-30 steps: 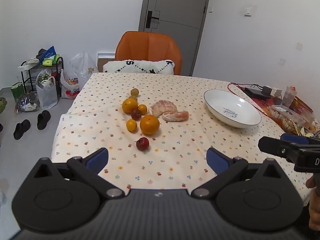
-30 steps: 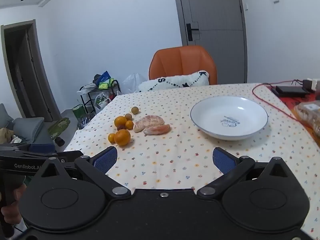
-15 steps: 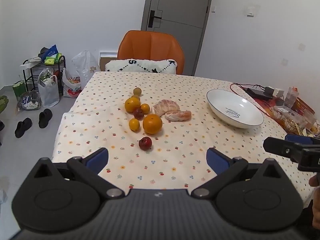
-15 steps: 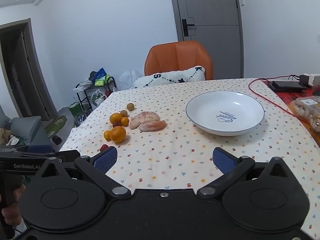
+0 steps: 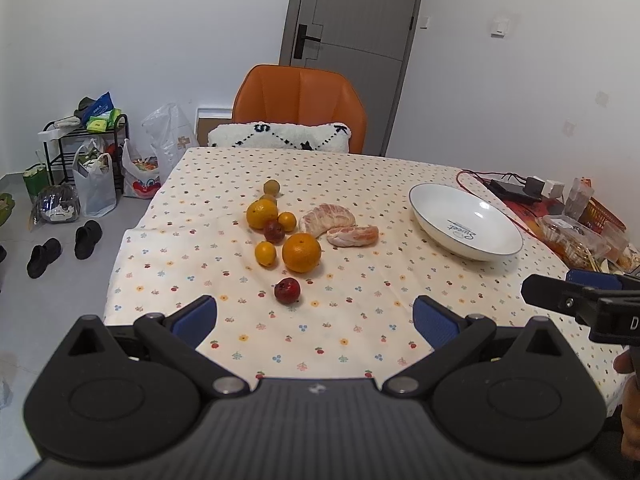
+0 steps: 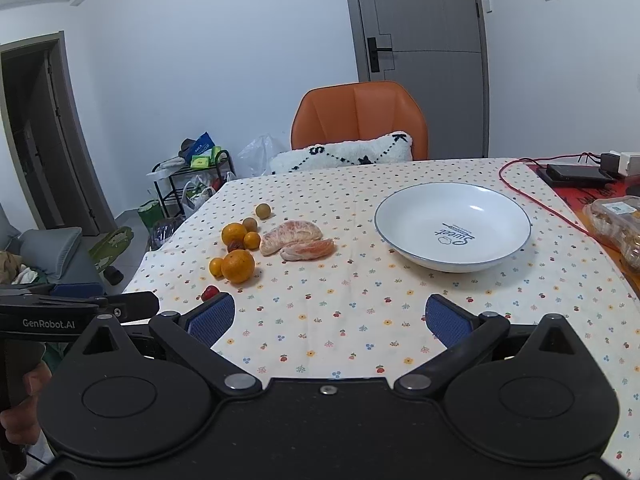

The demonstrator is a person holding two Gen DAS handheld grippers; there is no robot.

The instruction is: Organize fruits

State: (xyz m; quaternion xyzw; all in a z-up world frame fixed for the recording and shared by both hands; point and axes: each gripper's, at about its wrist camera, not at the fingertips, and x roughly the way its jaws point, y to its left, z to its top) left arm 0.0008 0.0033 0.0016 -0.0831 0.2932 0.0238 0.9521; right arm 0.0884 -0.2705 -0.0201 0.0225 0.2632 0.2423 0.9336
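Note:
Several fruits lie in a cluster on the dotted tablecloth: a big orange [image 5: 301, 252] [image 6: 238, 266], smaller oranges [image 5: 261, 213], a dark red fruit [image 5: 287, 290] [image 6: 210, 292] nearest me, and two peeled citrus pieces [image 5: 327, 219] [image 6: 291, 236]. An empty white bowl [image 5: 500, 248] [image 6: 384, 232] stands to the right. My left gripper [image 5: 315, 320] is open and empty just short of the red fruit. My right gripper [image 6: 330, 318] is open and empty, in front of the bowl and the fruits.
An orange chair [image 5: 300, 108] with a white cushion stands at the table's far side. Cables, a power strip and snack boxes [image 5: 576, 236] crowd the right edge. A rack and bags [image 5: 86, 168] stand on the floor at left.
Both grippers have moved forward toward the table; the fruits and bowl look closer. Both stay open and empty. Nothing on the table has moved.

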